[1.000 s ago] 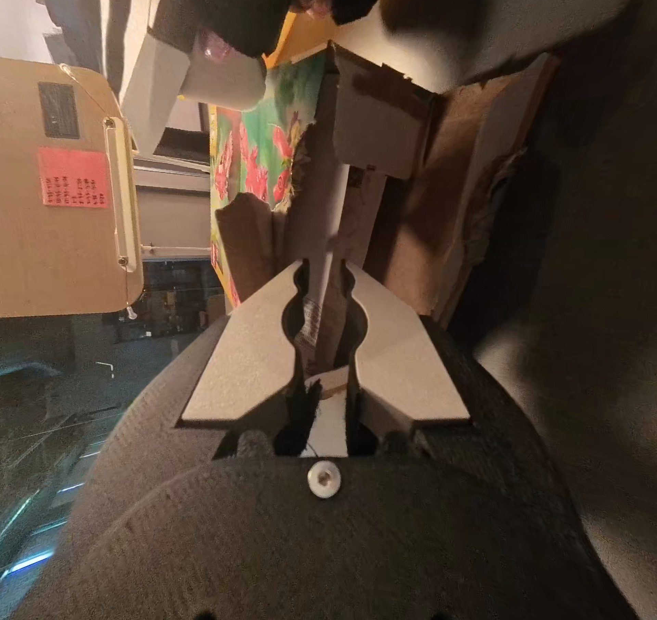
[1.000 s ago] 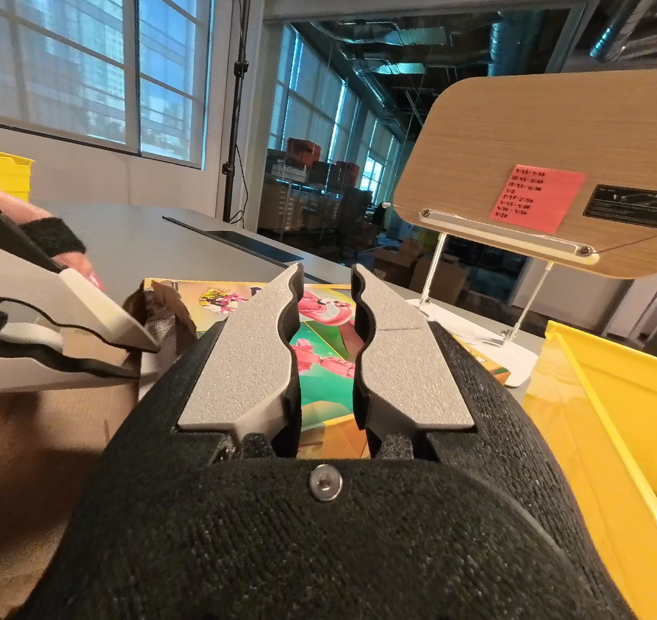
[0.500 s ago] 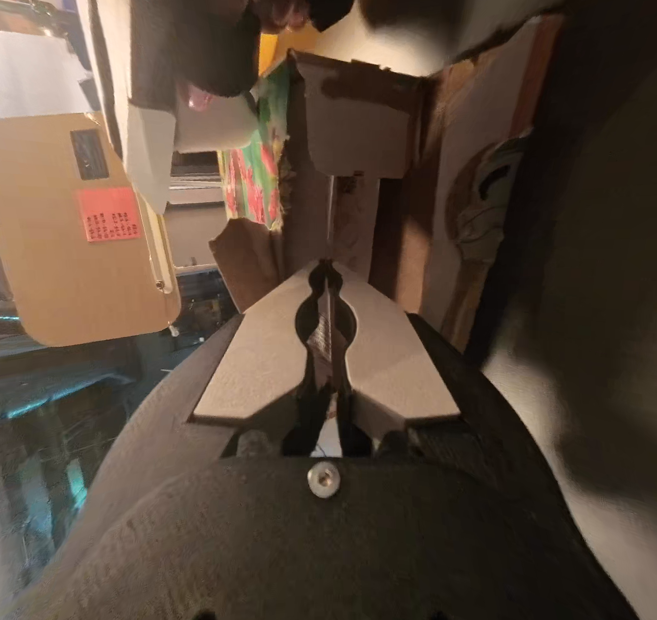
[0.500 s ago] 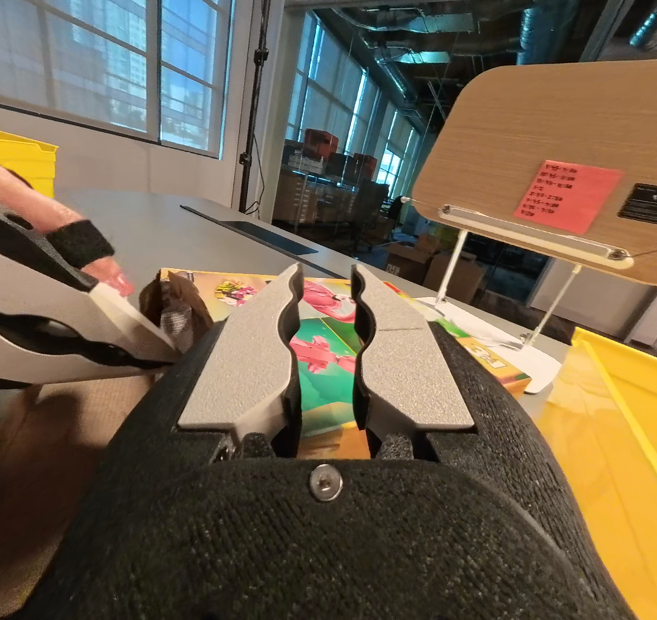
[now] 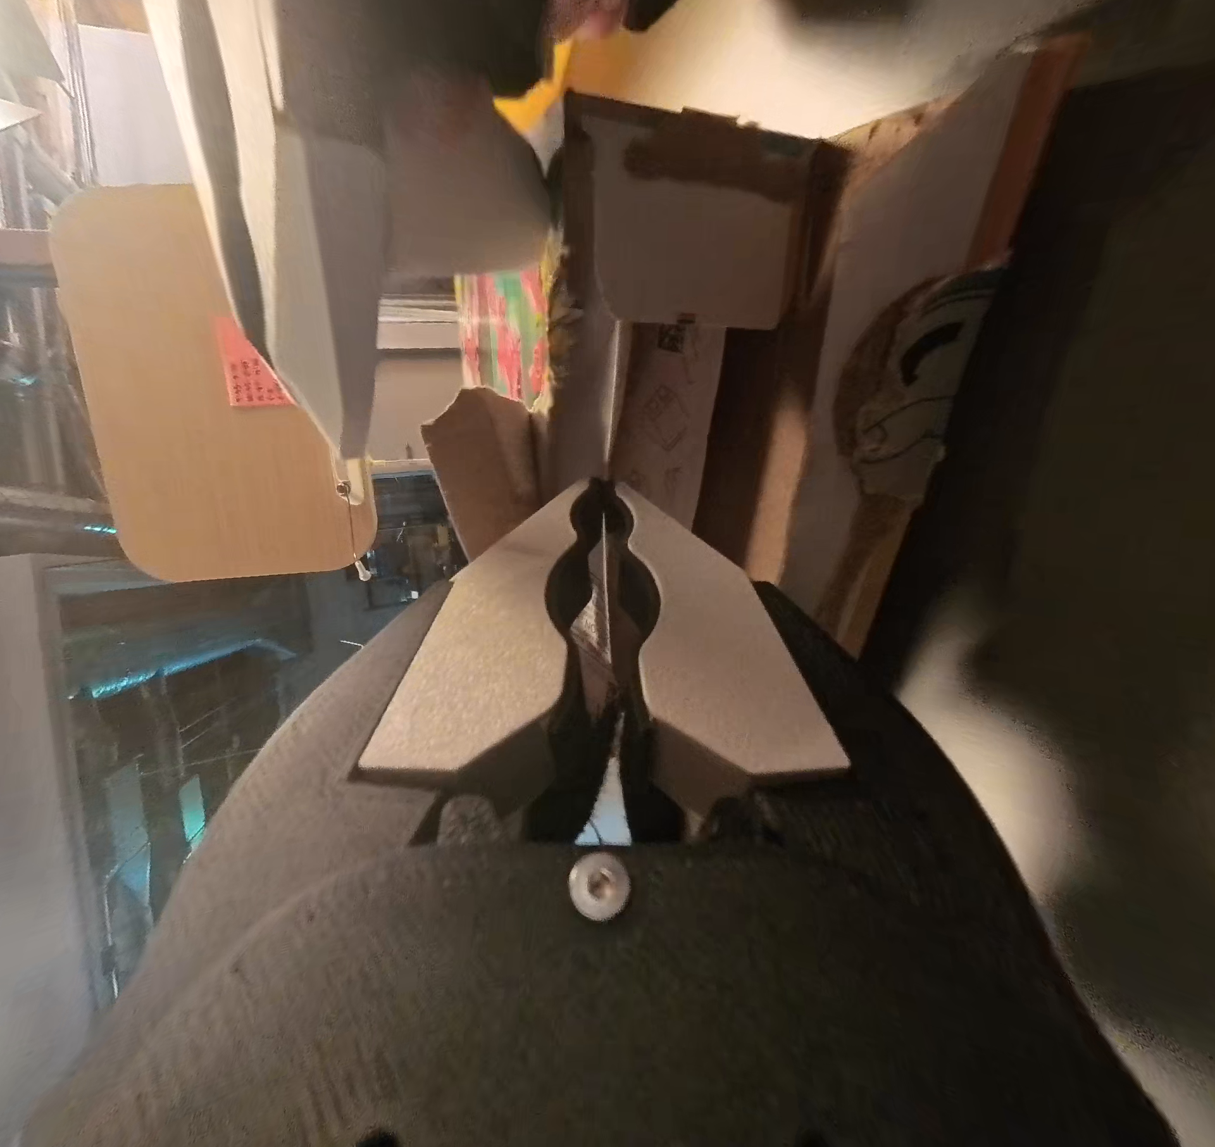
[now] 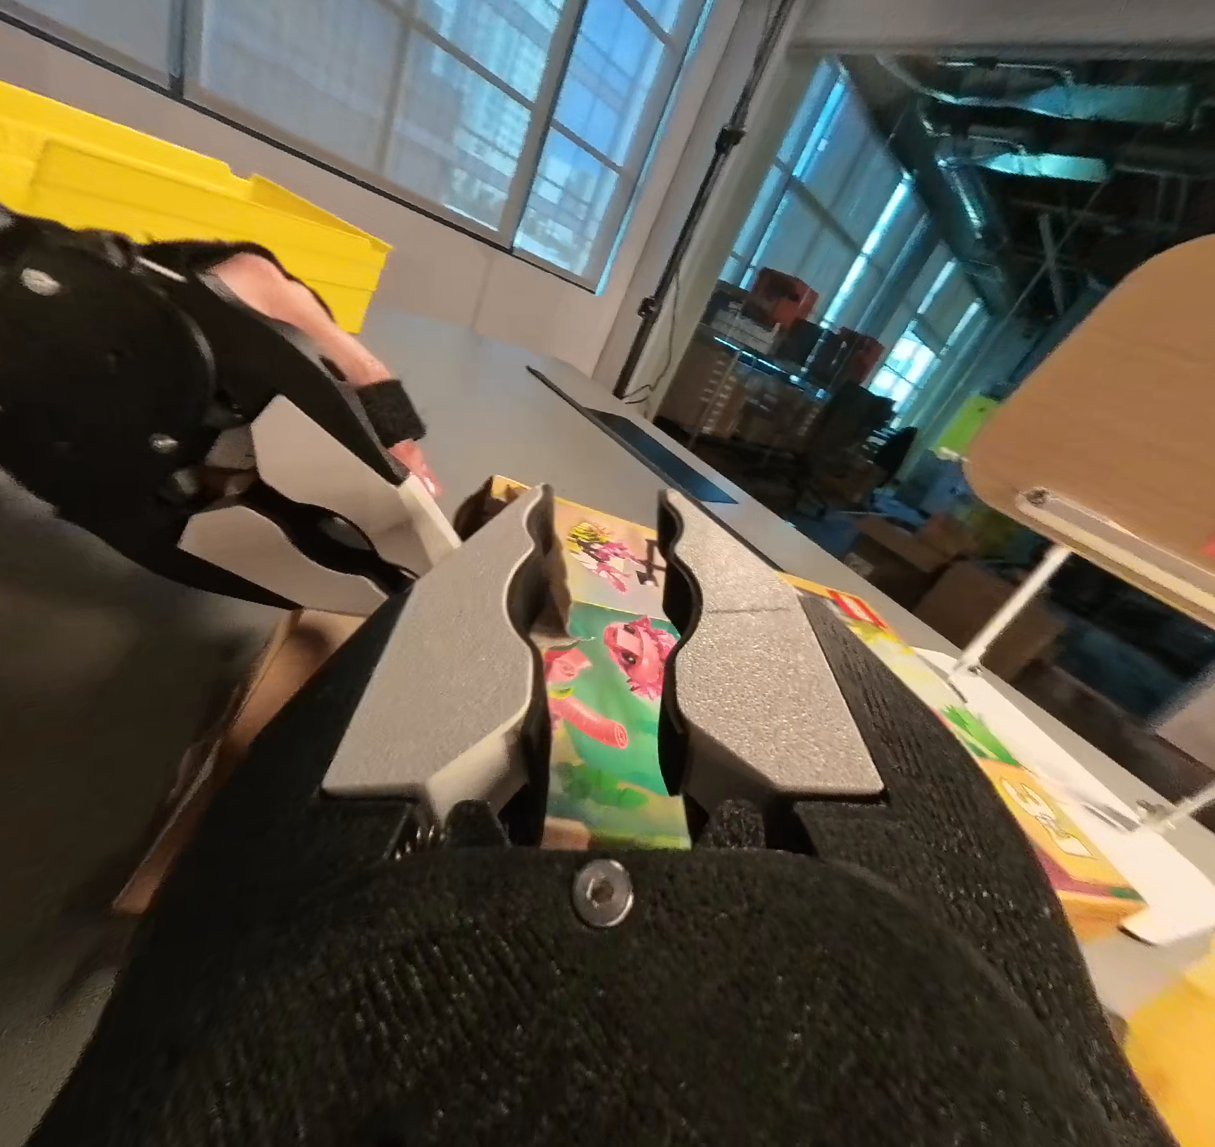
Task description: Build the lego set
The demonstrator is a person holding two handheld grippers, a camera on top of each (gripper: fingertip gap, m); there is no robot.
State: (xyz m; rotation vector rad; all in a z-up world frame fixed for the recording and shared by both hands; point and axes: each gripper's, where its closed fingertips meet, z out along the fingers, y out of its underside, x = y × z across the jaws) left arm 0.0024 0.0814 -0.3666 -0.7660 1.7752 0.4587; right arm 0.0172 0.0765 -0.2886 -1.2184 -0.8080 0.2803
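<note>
My left gripper (image 5: pixel 601 487) is shut on a thin cardboard flap (image 5: pixel 615 392) of an opened toy box, seen edge-on between the pads. The box's inner brown flaps (image 5: pixel 690 227) spread ahead of it, and its colourful printed face (image 5: pixel 503 339) shows to the left. In the right wrist view the box (image 6: pixel 605 708) lies flat on the grey table (image 6: pixel 526 405). My right gripper (image 6: pixel 601 504) hovers over the box, open, with nothing between its pads. The left gripper (image 6: pixel 421 543) shows there at the box's left end. The right gripper's grey fingers (image 5: pixel 460 208) show at the upper left of the left wrist view.
A wooden board on a stand with a red note (image 6: pixel 1104 405) stands to the right behind the box; it also shows in the left wrist view (image 5: pixel 197 392). Yellow bins sit at the far left (image 6: pixel 164 195) and near right (image 6: pixel 1170 1049). A person's gloved hand (image 6: pixel 368 392) holds the left gripper. The gap from one gripper's tips to the other's is roughly 8 cm.
My left gripper closed on the cardboard flap and has stayed shut on it. My right gripper opened a little wider and tilted over the box.
</note>
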